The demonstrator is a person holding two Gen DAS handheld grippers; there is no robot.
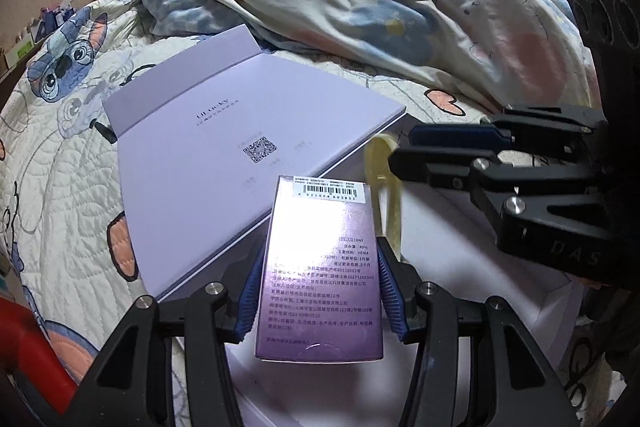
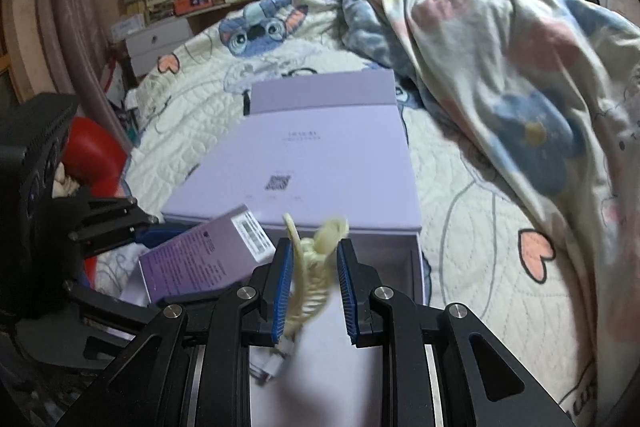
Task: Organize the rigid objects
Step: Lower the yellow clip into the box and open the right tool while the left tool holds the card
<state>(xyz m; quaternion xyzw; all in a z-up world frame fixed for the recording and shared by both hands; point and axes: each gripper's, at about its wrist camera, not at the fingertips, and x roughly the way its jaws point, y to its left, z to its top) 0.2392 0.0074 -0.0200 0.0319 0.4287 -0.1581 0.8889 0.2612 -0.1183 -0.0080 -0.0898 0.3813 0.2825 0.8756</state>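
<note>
Blue-padded fingers (image 1: pixel 246 301) of the left gripper (image 1: pixel 316 291) clamp a small purple carton (image 1: pixel 318 263) by its two long sides, the jaws only partly closed because the carton fills the gap. The carton juts forward past the fingertips, barcode end away from the camera, and hangs over the open white tray of a large lavender box (image 1: pixel 224 163) whose flap lies folded back on the quilted bedspread (image 1: pixel 60 163). In the right wrist view, the right gripper (image 2: pixel 312 287) stands nearly shut on a pale yellow hair claw clip (image 2: pixel 310 267); the clip sits between the pads, its curved tip poking out above and ahead of the fingertips, its teeth trailing back toward the palm side. It too hovers over the tray, just right of the carton.

Several things could go wrong from here. The two grippers are close together over one opening, so the right fingertips or the clip's tip could knock the carton's edge if both go down at once. The clip is springy and toothed and seems held off-centre; squeezed pads could let it twist or pop out and land on the bedspread rather than in the tray. The carton's glossy sides may slide in the pads if it catches the tray wall. A crumpled duvet (image 2: pixel 500 75) lies beyond the box, and the soft bed under the box could let it tip under any push.
</note>
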